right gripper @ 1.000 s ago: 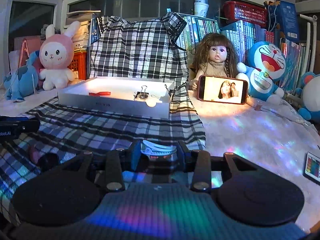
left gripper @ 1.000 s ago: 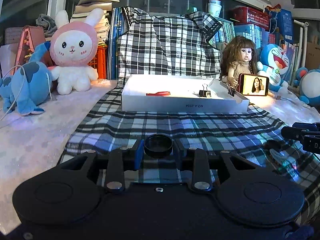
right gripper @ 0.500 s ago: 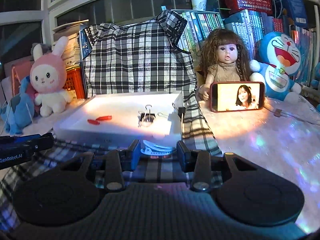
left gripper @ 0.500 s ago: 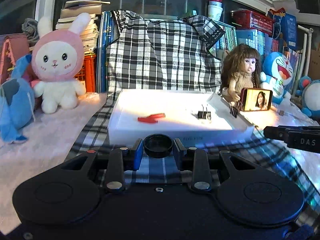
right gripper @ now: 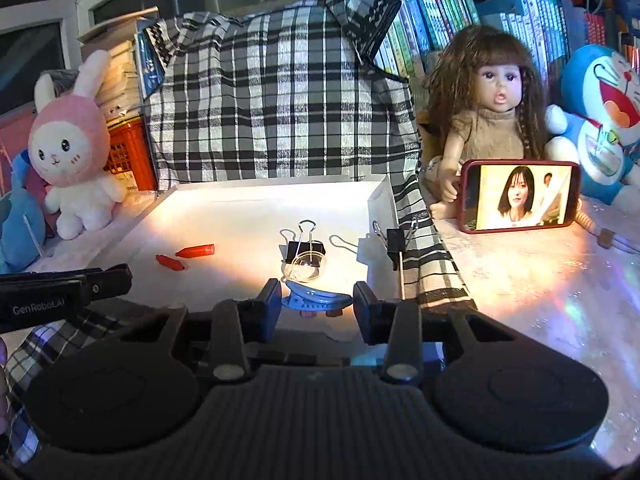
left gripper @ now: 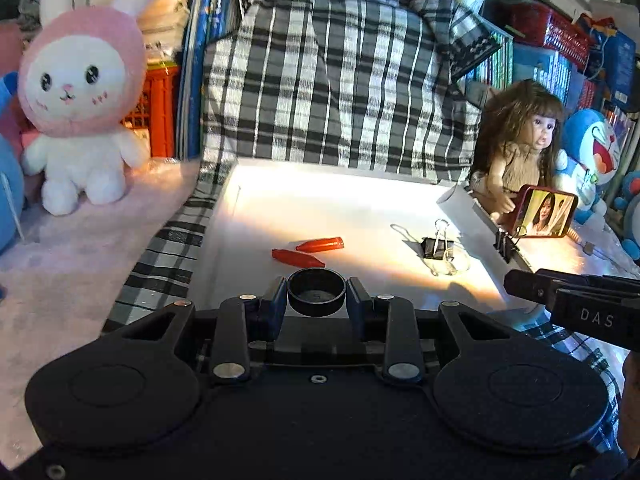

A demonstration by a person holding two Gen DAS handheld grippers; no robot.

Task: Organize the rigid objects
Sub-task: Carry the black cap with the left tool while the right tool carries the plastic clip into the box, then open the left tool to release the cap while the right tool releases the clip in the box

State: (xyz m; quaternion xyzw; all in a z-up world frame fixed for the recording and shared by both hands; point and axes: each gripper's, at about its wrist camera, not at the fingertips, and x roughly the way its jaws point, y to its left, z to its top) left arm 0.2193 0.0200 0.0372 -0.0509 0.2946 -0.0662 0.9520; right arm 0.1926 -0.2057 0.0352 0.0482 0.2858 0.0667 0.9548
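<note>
Clamping a black bottle cap (left gripper: 316, 292) above the near edge of the white tray (left gripper: 320, 184), the left gripper (left gripper: 316, 300) faces two red pieces (left gripper: 308, 251), a black binder clip (left gripper: 437, 245) and a clear cap (right gripper: 306, 268) inside it, while the right gripper (right gripper: 316, 304) grips a silver hair clip (right gripper: 318, 298).

Dark window panes (right gripper: 36, 52) behind white frames, crowded bookshelf (right gripper: 432, 12) along the back, red basket (left gripper: 556, 34) on top, pale pink table (left gripper: 60, 280) under a plaid cloth (left gripper: 340, 80), warm light pooling at centre, coloured glints at right.
</note>
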